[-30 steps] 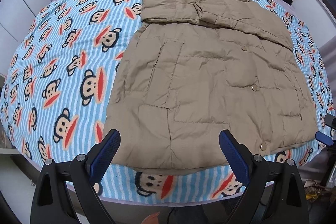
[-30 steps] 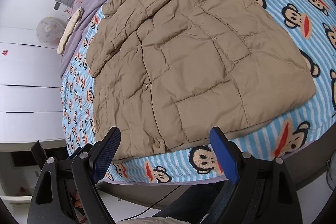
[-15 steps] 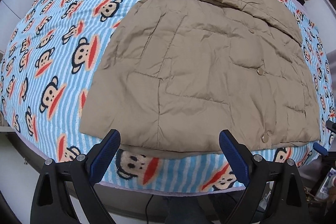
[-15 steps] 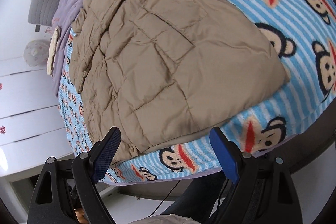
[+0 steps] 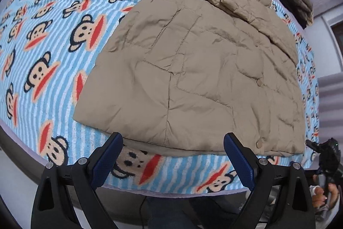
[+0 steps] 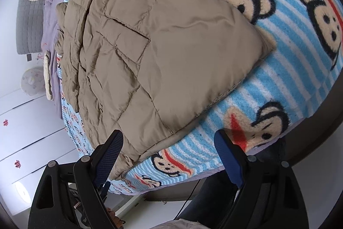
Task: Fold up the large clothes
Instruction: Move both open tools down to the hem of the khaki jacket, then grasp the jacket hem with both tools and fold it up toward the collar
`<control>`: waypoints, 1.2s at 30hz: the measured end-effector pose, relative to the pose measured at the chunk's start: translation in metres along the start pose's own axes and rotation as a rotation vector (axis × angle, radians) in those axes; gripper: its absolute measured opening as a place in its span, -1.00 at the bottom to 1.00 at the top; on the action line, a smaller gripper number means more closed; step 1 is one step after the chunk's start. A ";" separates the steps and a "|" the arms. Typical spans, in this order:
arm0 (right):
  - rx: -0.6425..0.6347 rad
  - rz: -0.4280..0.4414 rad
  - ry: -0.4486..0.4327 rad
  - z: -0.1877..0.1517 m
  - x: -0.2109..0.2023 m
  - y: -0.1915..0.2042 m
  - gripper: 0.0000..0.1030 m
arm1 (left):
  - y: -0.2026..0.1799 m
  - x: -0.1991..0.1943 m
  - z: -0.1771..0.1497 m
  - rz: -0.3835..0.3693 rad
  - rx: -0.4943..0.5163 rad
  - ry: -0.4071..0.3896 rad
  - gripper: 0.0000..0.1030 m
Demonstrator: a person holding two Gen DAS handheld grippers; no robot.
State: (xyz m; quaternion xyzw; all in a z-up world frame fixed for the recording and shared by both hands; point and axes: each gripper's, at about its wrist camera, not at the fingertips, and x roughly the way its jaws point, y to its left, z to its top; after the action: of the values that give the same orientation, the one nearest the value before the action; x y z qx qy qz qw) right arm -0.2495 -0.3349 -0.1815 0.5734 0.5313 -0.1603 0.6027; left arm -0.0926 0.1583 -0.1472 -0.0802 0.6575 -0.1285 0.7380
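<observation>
Bed (image 5: 49,53): I see its monkey-print blanket spread flat
Jacket (image 5: 199,70): tan, quilted, lying on the bed; hem near the edge
Left hand-held gripper (image 5: 172,156): jaws wide, empty; above the hem
Right hand-held gripper (image 6: 168,153): jaws wide, empty; over the jacket's corner

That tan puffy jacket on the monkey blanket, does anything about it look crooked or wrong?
Nothing looks damaged. The tan jacket lies flat on the monkey blanket, sleeves folded across its top, its hem askew to the bed edge. Both grippers, left and right, are open at the hem, gripping nothing.
</observation>
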 end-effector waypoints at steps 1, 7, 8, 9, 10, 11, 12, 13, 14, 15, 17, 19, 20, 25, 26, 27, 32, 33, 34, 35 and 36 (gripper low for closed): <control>0.001 0.001 -0.001 0.000 -0.001 0.000 0.72 | 0.007 0.000 -0.001 -0.012 -0.015 -0.001 0.86; 0.030 0.020 -0.002 0.002 0.000 -0.006 0.72 | 0.035 0.025 -0.011 -0.133 -0.126 0.085 0.86; 0.036 0.025 -0.001 0.002 0.001 -0.008 0.72 | 0.036 0.032 -0.012 -0.143 -0.137 0.092 0.85; 0.044 0.031 0.002 0.002 0.001 -0.010 0.72 | 0.036 0.037 -0.012 -0.147 -0.145 0.091 0.86; 0.051 0.037 0.003 0.002 0.002 -0.011 0.72 | 0.035 0.042 -0.010 -0.152 -0.155 0.088 0.86; 0.058 0.044 0.004 0.003 0.002 -0.013 0.72 | 0.034 0.046 -0.008 -0.169 -0.168 0.086 0.86; 0.065 0.050 0.002 0.003 0.003 -0.014 0.72 | 0.032 0.048 -0.006 -0.190 -0.177 0.083 0.86; 0.071 0.058 0.000 0.003 0.003 -0.015 0.72 | 0.030 0.051 -0.003 -0.209 -0.179 0.081 0.86; 0.080 0.070 -0.007 0.004 0.003 -0.016 0.72 | 0.028 0.053 0.000 -0.225 -0.174 0.078 0.85; 0.090 0.080 -0.014 0.004 0.003 -0.018 0.72 | 0.025 0.055 0.004 -0.229 -0.170 0.077 0.85; 0.118 0.105 -0.030 0.006 0.003 -0.022 0.72 | 0.020 0.060 0.012 -0.232 -0.163 0.079 0.85; 0.145 0.142 -0.041 0.008 0.005 -0.025 0.72 | 0.015 0.063 0.019 -0.238 -0.166 0.080 0.85; 0.154 0.162 -0.047 0.009 0.007 -0.025 0.72 | 0.015 0.064 0.022 -0.244 -0.171 0.080 0.85; 0.175 0.206 -0.069 0.010 0.013 -0.022 0.73 | 0.013 0.069 0.028 -0.257 -0.181 0.095 -0.08; 0.180 0.210 -0.074 0.008 0.014 -0.020 0.73 | 0.015 0.070 0.029 -0.266 -0.178 0.102 -0.45; 0.184 0.218 -0.078 0.008 0.016 -0.020 0.72 | 0.016 0.070 0.029 -0.287 -0.174 0.103 -0.57; 0.196 0.230 -0.090 0.005 0.020 -0.020 -0.10 | 0.016 0.052 0.034 -0.341 -0.114 0.063 -0.73; 0.183 0.203 -0.094 0.004 0.020 -0.019 -0.72 | 0.015 0.046 0.037 -0.346 -0.098 0.055 -0.73; 0.171 0.180 -0.104 0.003 0.020 -0.017 -0.79 | 0.013 0.040 0.040 -0.349 -0.080 0.045 -0.73; 0.154 0.178 -0.118 0.002 0.017 -0.015 -0.79 | 0.011 0.033 0.043 -0.352 -0.063 0.034 -0.73; 0.138 0.179 -0.132 0.001 0.014 -0.012 -0.81 | 0.008 0.026 0.047 -0.356 -0.044 0.023 -0.73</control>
State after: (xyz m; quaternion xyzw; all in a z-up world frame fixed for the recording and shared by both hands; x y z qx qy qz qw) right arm -0.2529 -0.3332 -0.1995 0.6466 0.4248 -0.1795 0.6076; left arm -0.0423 0.1561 -0.1681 -0.2100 0.6439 -0.2438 0.6942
